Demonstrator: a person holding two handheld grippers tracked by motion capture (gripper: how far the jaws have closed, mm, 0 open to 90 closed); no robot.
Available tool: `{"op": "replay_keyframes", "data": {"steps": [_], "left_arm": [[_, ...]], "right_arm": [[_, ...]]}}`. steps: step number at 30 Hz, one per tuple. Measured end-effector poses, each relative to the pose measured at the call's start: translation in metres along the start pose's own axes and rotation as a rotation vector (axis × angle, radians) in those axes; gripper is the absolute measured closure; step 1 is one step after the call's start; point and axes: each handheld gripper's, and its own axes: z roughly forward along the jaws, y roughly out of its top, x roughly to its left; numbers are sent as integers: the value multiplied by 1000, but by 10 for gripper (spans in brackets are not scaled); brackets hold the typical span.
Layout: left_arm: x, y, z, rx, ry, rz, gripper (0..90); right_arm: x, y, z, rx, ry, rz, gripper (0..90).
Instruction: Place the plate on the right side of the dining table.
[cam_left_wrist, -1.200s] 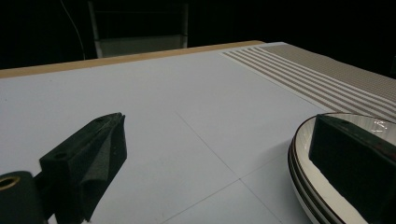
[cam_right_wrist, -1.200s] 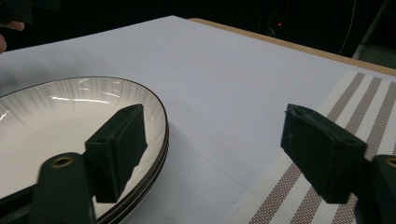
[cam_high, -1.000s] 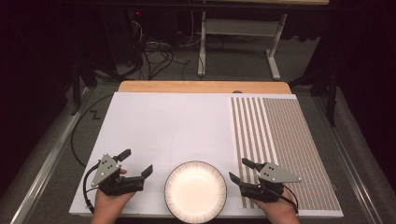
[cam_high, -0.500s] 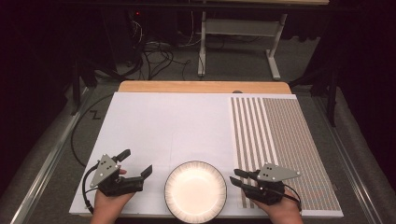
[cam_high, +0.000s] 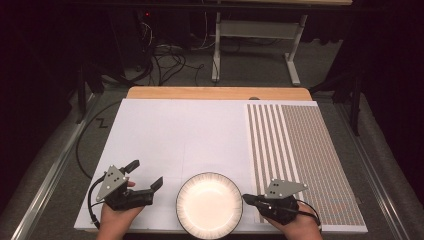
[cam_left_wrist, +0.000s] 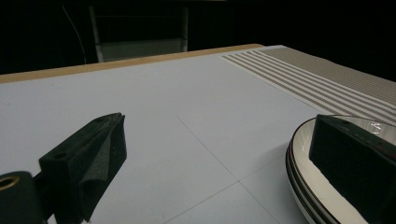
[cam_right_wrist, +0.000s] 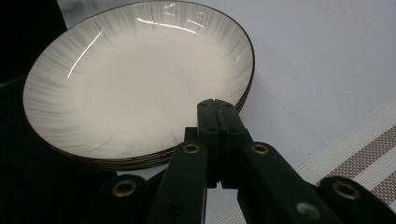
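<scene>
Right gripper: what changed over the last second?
The right gripper has just been closing; its jaws now meet with nothing between them, tips at the rim of the stacked plates. It shifted slightly toward the plates. The left gripper stays open in place, and the plates have not moved on the white mat.

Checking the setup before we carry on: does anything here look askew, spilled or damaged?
Nothing stands out. The stack of plates sits level and unchipped at the near edge of the white table, with the striped mat lying flat to its right.
</scene>
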Motion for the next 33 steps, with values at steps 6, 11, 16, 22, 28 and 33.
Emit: {"op": "replay_keyframes", "data": {"steps": [6,11,16,22,28,33], "left_arm": [[0,0,0,-2,0,-1,47],[0,0,0,0,-1,1,48],[0,0,0,0,-1,3,48],[0,0,0,0,-1,4,48],[-1,0,1,0,-1,5,49],[-1,0,0,-2,0,5,49]], "right_arm": [[4,1,2,44,2,-30,900],[6,2,4,63,9,-50,900],[7,3,4,73,11,-59,900],[8,5,5,85,7,-70,900],[9,6,5,94,-1,-79,900],[10,6,6,99,-3,-86,900]]}}
